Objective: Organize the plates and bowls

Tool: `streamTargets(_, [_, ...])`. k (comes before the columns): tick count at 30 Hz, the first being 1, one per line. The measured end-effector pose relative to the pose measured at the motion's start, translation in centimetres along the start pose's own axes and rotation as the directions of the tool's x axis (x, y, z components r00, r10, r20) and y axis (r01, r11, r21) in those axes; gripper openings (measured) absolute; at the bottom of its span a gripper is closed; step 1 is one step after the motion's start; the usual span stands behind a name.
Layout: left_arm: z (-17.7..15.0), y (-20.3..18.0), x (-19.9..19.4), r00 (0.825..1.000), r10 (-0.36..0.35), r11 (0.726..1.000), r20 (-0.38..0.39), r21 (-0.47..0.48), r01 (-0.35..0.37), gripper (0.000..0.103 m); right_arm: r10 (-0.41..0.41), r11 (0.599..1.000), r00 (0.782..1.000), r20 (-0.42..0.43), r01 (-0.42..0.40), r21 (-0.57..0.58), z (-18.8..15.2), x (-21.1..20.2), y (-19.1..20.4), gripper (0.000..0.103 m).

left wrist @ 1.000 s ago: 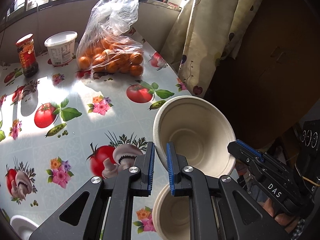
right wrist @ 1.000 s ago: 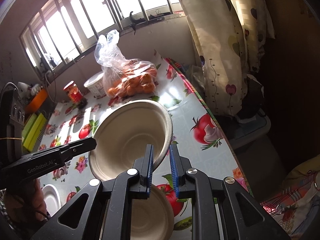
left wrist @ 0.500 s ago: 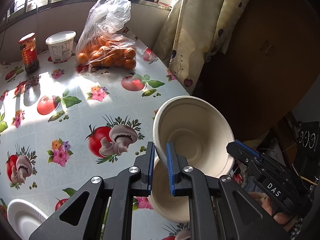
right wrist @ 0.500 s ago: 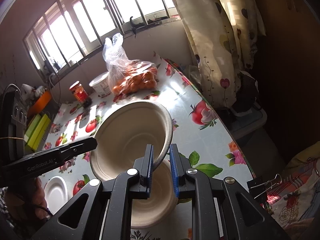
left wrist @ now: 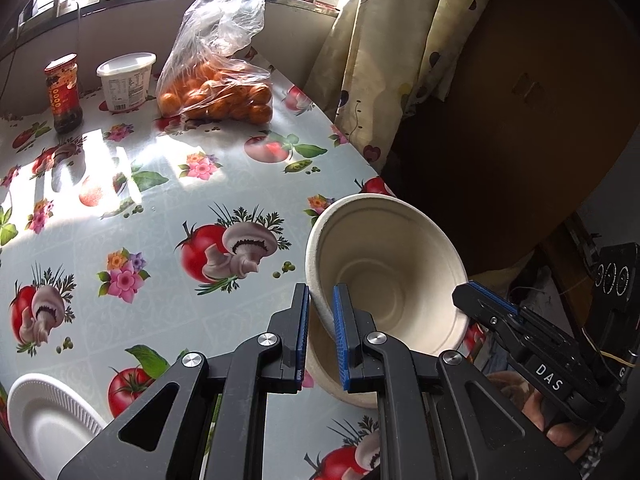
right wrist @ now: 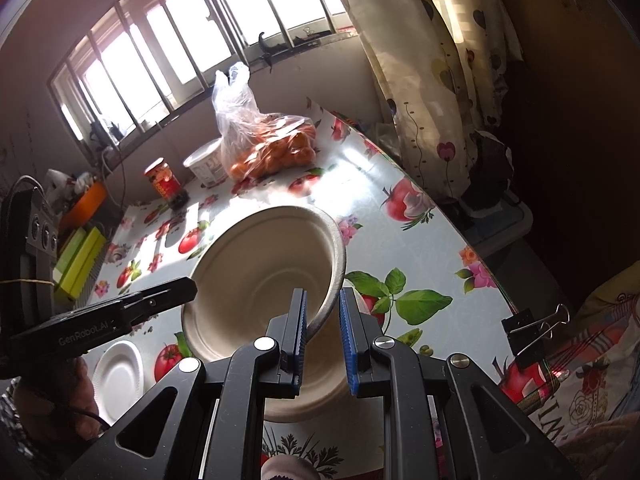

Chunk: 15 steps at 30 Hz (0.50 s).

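A beige paper bowl [left wrist: 384,276] is held tilted above the table, with both grippers clamped on its rim. My left gripper [left wrist: 321,320] is shut on its near-left rim. My right gripper [right wrist: 322,314] is shut on its right rim; the bowl shows in that view too [right wrist: 264,280]. A second beige bowl [left wrist: 340,376] is right under it, also in the right wrist view [right wrist: 312,392]; whether they touch is unclear. A white ribbed plate [left wrist: 44,420] lies at the table's near left, seen also from the right wrist [right wrist: 120,372].
A bag of oranges [left wrist: 216,80], a white tub [left wrist: 126,80] and a red-labelled jar [left wrist: 64,92] stand at the far side by the window. A curtain [left wrist: 380,52] hangs past the table's right edge [left wrist: 348,140]. Green boxes [right wrist: 78,256] sit at the left.
Both grippers have drawn back toward the near edge of the table with the upper bowl. The lower bowl now shows further beneath it, and the white plate has come into view.
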<state>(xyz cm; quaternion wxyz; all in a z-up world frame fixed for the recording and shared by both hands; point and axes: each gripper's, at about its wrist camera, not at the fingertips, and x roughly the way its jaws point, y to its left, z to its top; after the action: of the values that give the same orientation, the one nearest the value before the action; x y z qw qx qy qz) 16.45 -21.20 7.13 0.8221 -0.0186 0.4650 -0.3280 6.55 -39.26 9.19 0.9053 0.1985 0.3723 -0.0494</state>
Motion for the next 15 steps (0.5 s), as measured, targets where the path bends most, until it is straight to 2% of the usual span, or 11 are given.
streamTargets(15, [-2.5,-0.6,0.1,1.0,0.011,1.0,-0.007,0.023,-0.011,0.013,0.013,0.999,1.0,0.009,-0.014,0.031,-2.2,-0.9,-0.7,0.016])
